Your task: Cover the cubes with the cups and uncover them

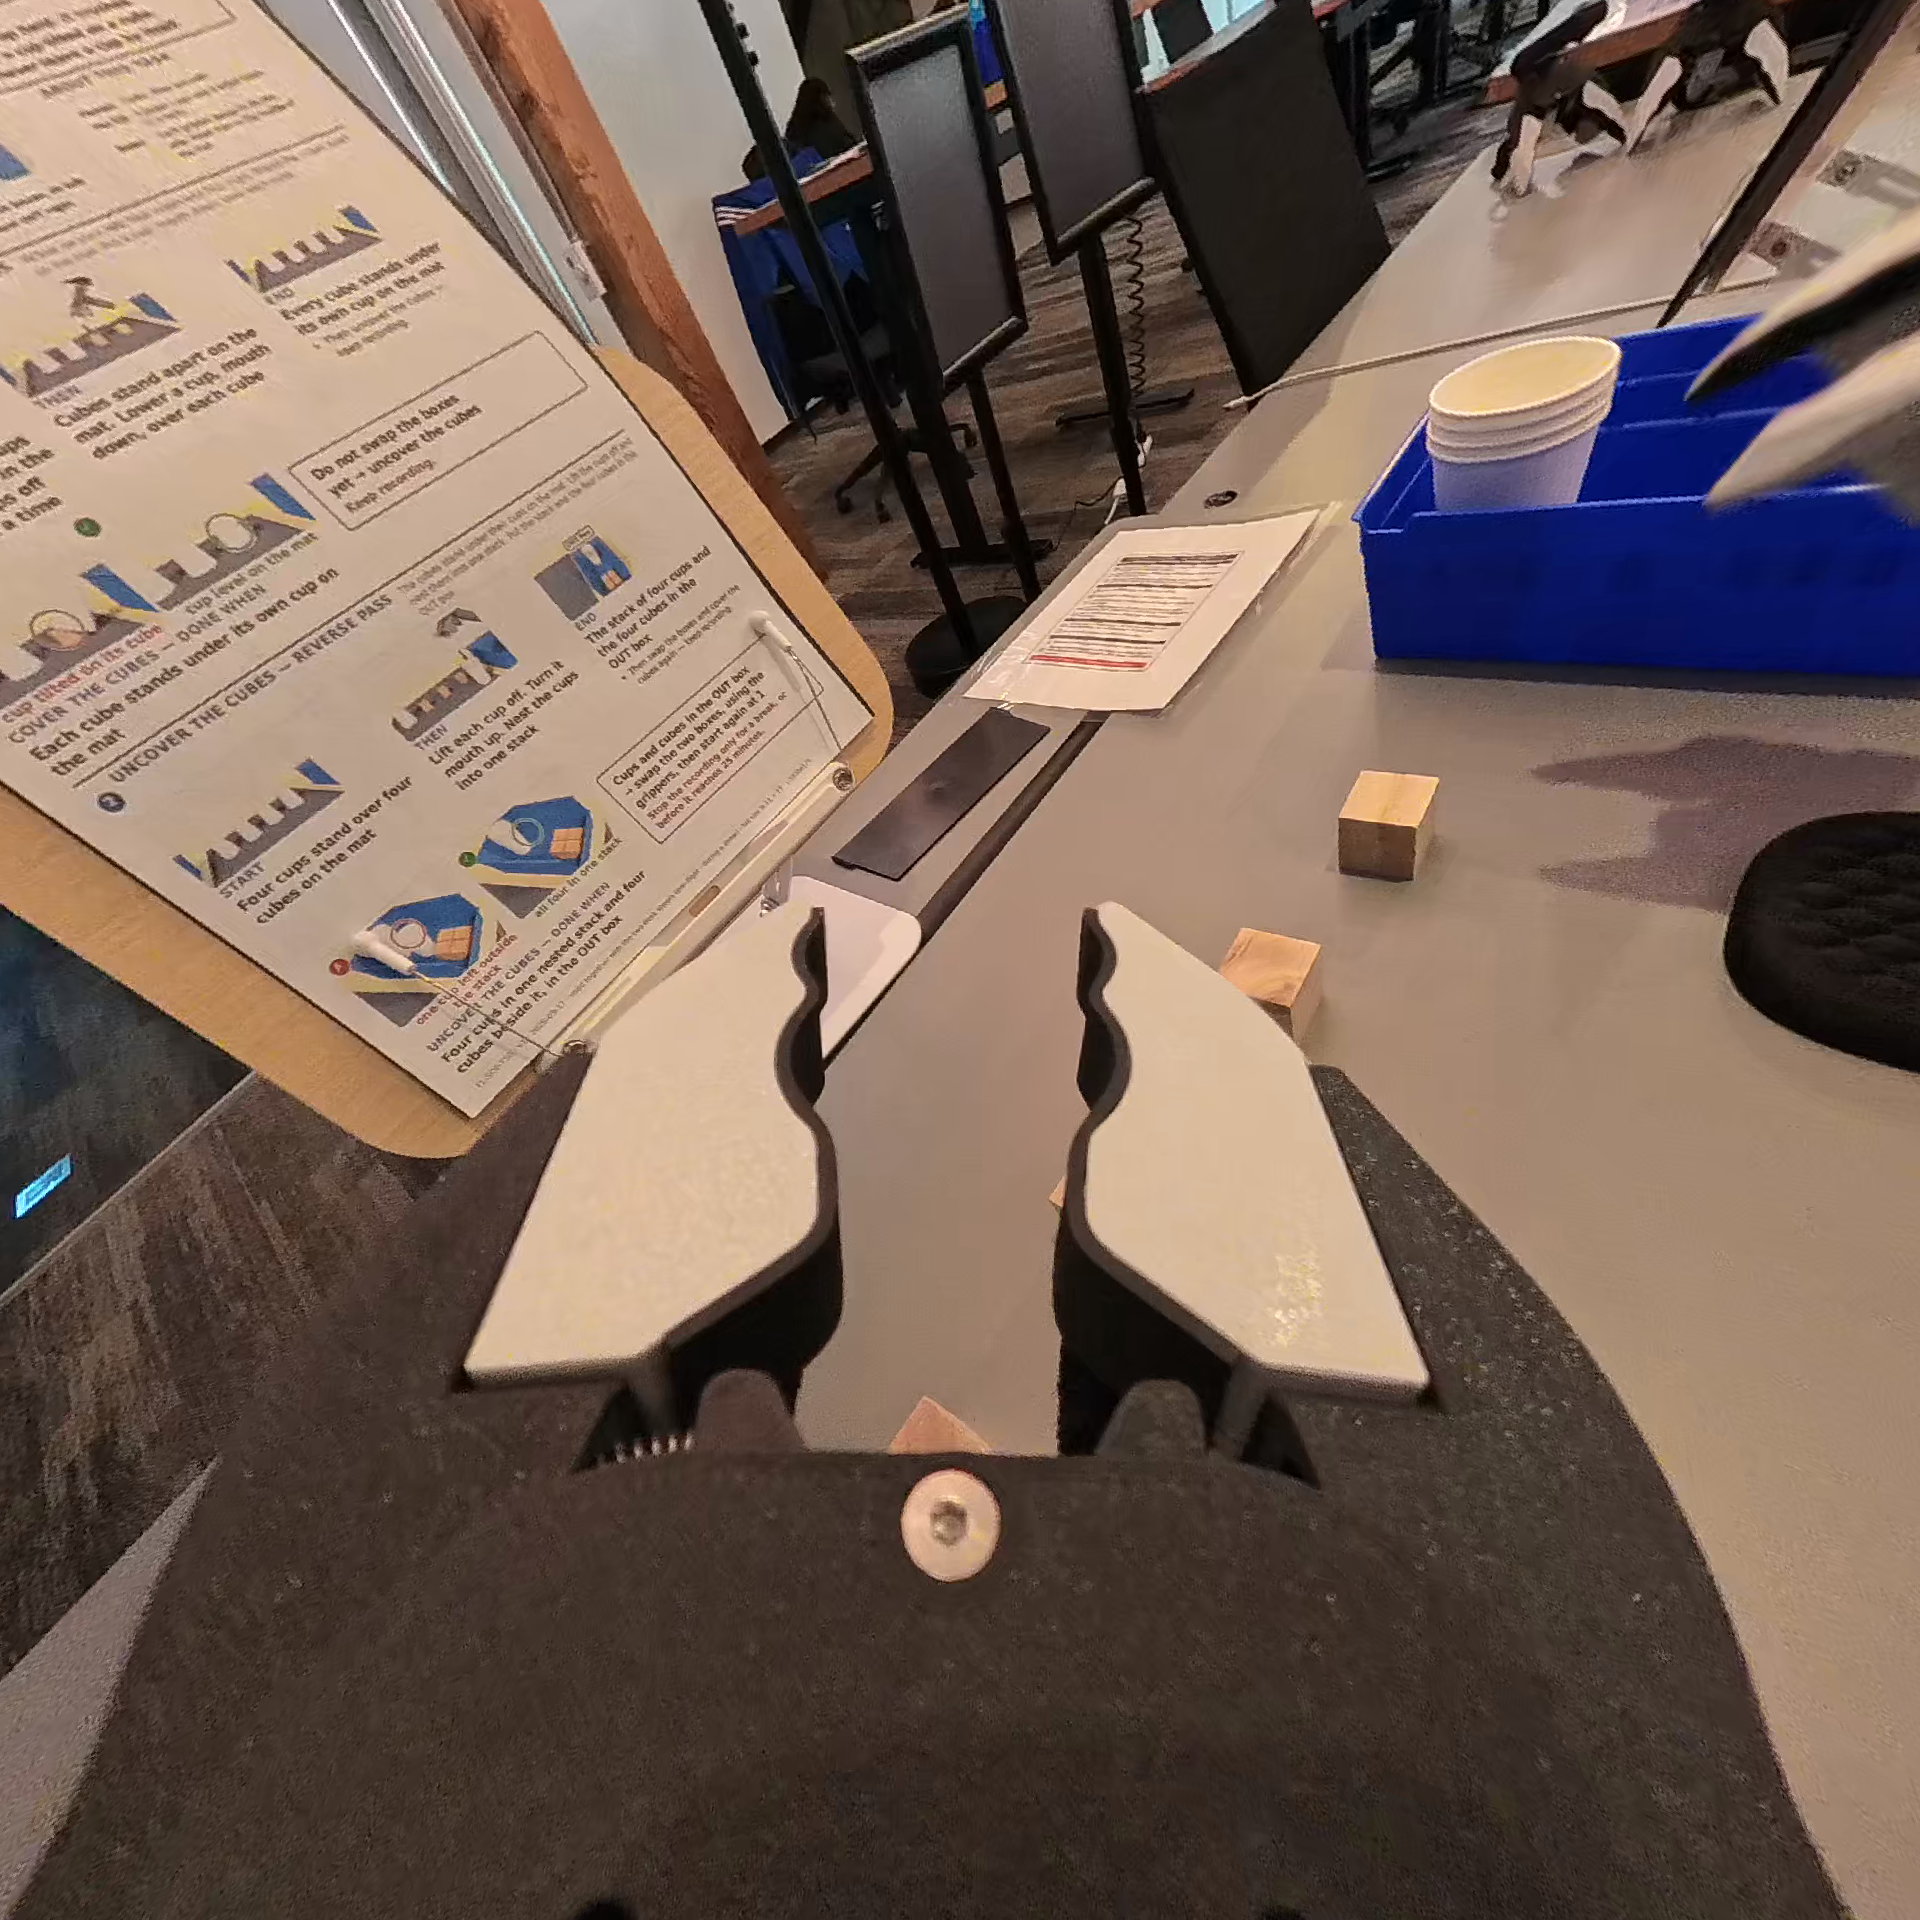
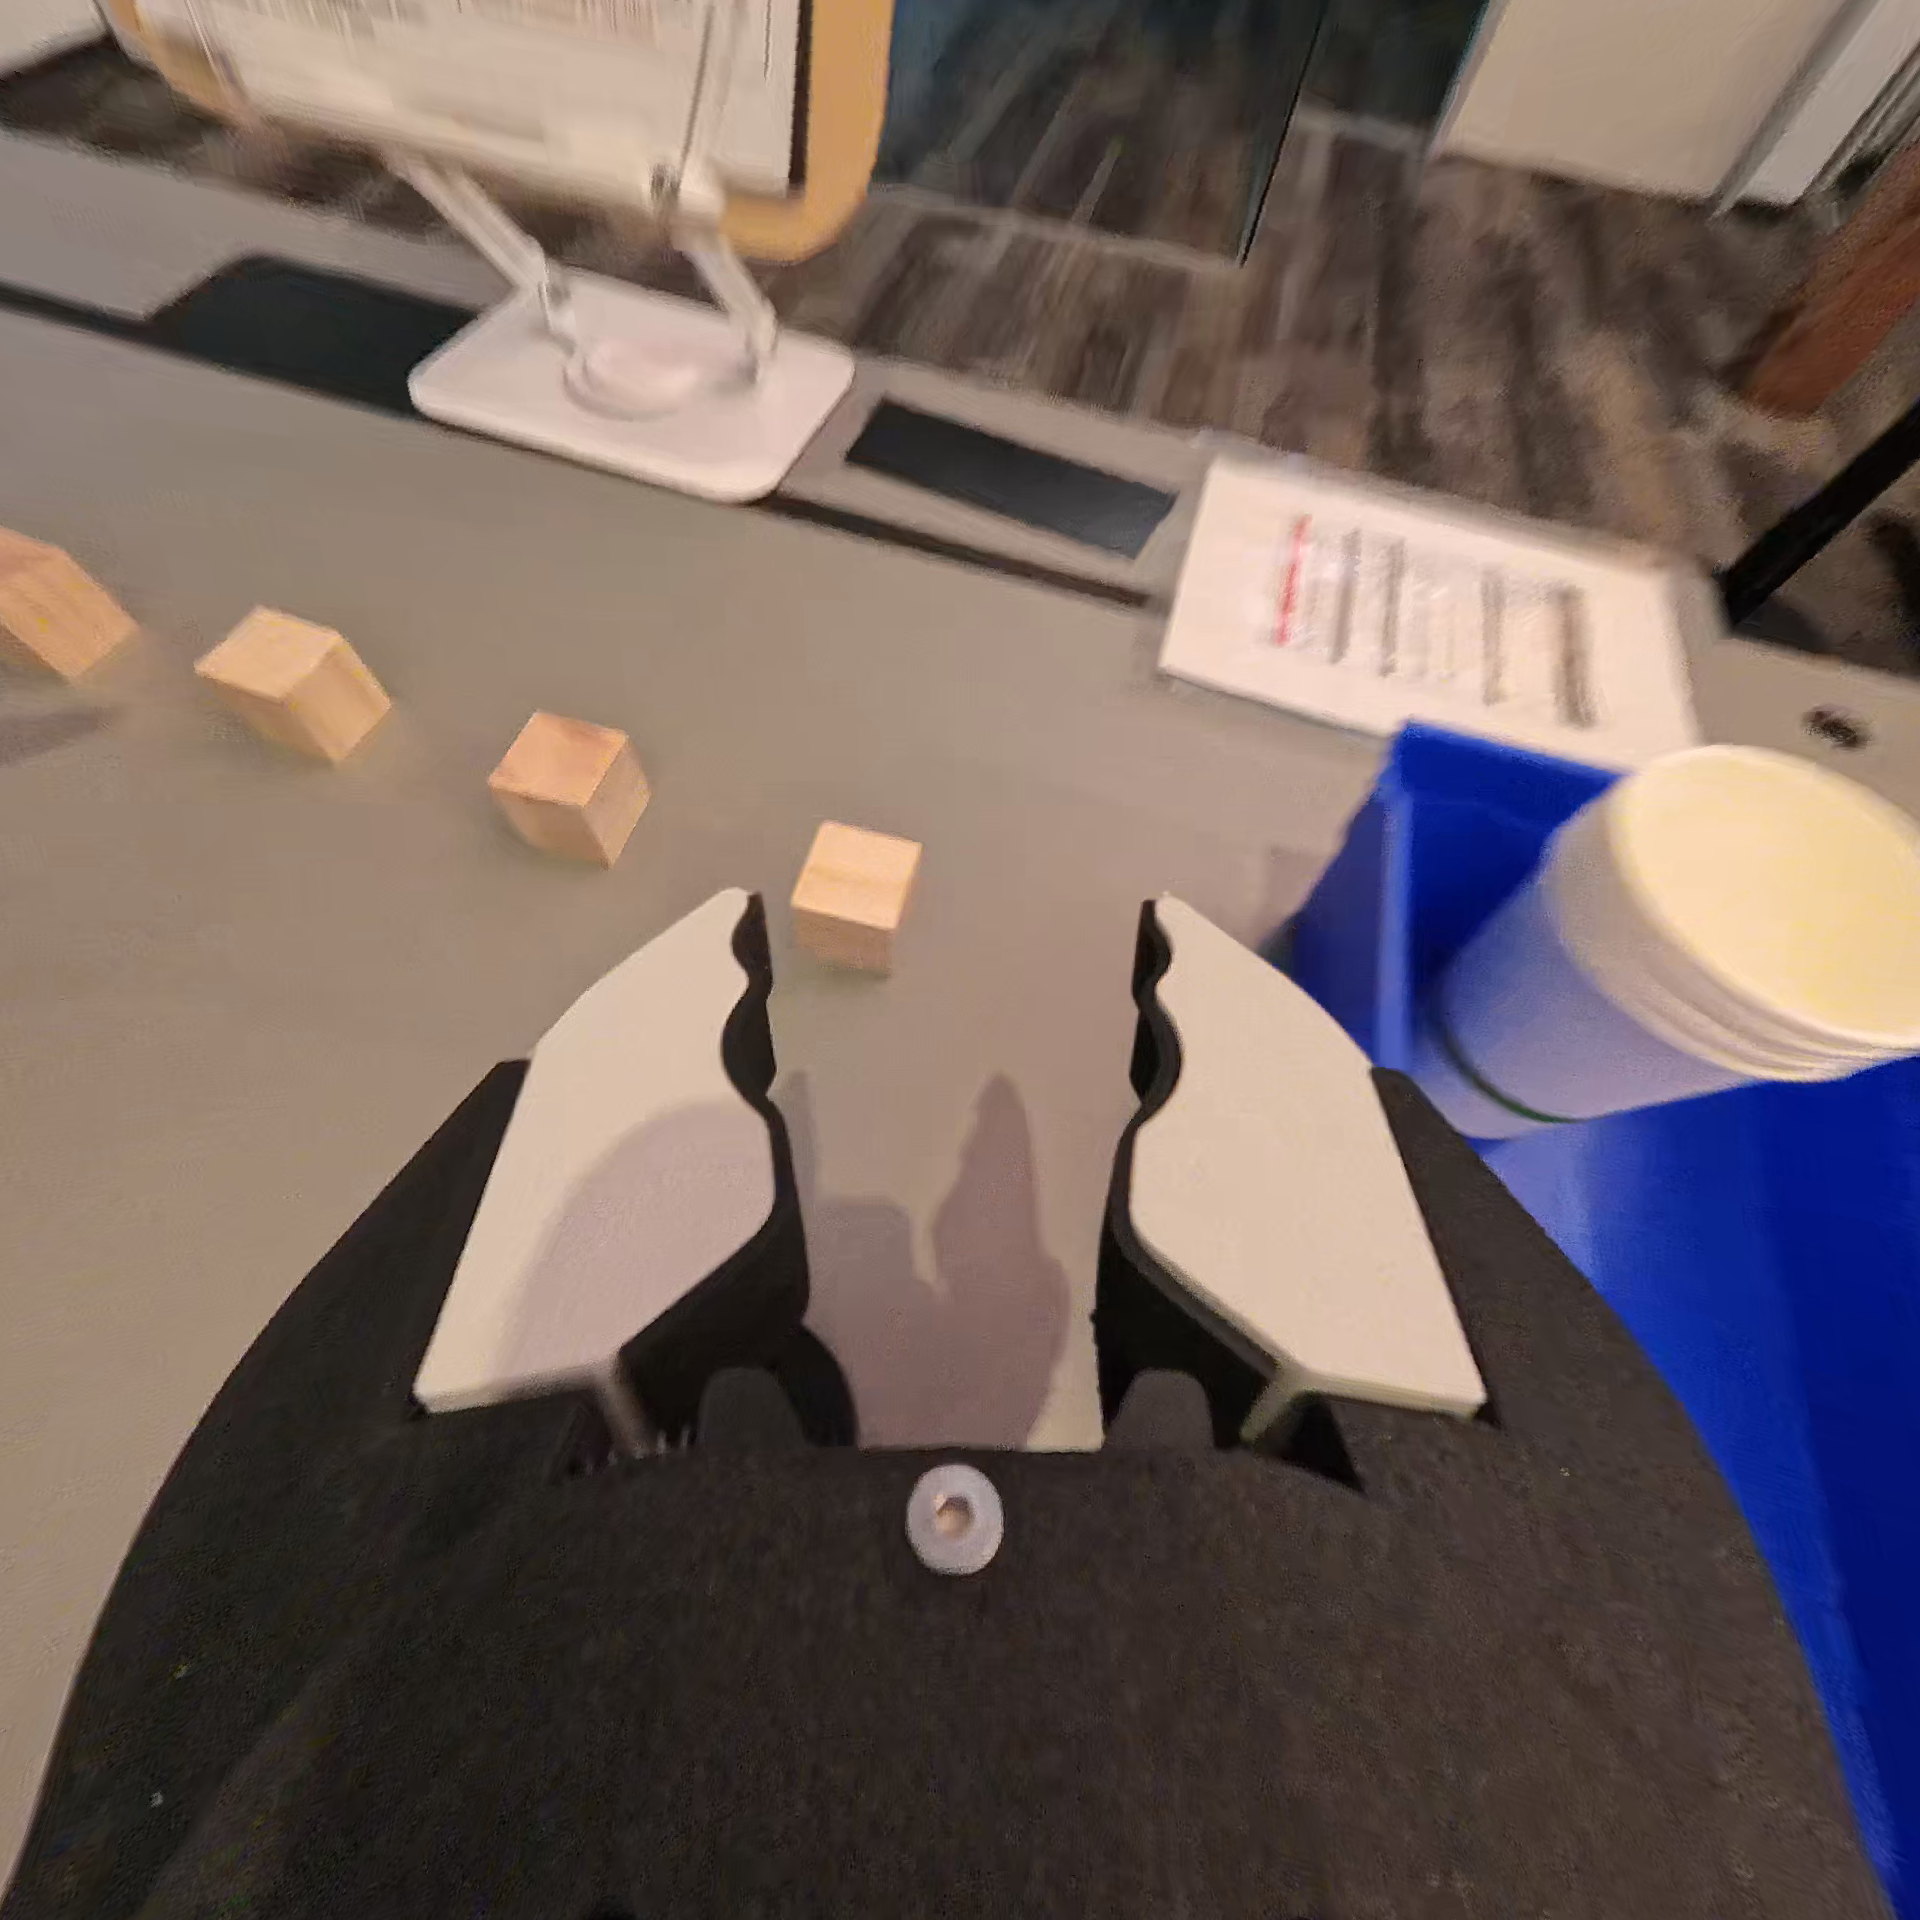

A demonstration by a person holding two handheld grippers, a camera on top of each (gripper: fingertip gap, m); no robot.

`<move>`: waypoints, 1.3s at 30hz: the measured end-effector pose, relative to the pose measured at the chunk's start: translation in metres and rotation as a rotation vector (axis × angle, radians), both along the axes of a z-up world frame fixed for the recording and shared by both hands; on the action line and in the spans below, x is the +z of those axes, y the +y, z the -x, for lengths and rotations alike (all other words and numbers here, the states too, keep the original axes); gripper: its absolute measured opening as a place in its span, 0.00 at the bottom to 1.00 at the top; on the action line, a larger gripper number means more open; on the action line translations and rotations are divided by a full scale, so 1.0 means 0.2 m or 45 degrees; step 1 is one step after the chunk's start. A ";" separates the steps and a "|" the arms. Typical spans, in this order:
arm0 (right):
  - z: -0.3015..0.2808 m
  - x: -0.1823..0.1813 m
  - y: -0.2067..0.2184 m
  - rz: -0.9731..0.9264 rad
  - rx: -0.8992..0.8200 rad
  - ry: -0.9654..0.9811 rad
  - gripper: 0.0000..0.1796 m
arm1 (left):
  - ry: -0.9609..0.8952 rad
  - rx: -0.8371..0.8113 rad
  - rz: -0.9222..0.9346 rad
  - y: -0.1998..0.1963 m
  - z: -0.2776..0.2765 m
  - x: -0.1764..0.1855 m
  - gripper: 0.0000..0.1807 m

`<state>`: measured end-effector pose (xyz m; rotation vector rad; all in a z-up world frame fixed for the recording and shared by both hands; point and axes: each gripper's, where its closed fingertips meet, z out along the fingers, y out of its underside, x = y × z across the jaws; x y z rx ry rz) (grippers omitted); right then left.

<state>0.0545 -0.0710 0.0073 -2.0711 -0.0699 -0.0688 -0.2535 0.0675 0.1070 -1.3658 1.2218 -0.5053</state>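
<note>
Wooden cubes in a loose row on the grey tabletop [image 2: 312, 987], uncovered, seen from the right wrist: first cube [image 2: 854, 895] just past the fingertips at 12 o'clock, second cube [image 2: 567, 784] and third cube [image 2: 294, 681] off toward 10 o'clock, fourth cube [image 2: 52, 613] cut by the frame edge at 9 o'clock. Nested paper cups [image 2: 1704, 925] mouth-up in the blue bin [image 2: 1714, 1351] at 2 o'clock. Right gripper [image 2: 951, 914] above the tabletop, fingers spread, nothing between them. Left gripper [image 1: 951, 925] likewise spread and empty, over the tabletop edge. From the left wrist, cup stack and bin at 1 o'clock, instruction board [image 1: 312, 520] on its stand at 10 o'clock, printed sheet [image 1: 1143, 613] lying flat at 12 o'clock.
</note>
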 end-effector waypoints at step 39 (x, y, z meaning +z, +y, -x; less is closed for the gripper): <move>-0.09 0.26 -0.10 -0.061 -0.017 -0.139 0.26 | -0.020 -0.027 0.006 -0.02 0.07 0.03 0.26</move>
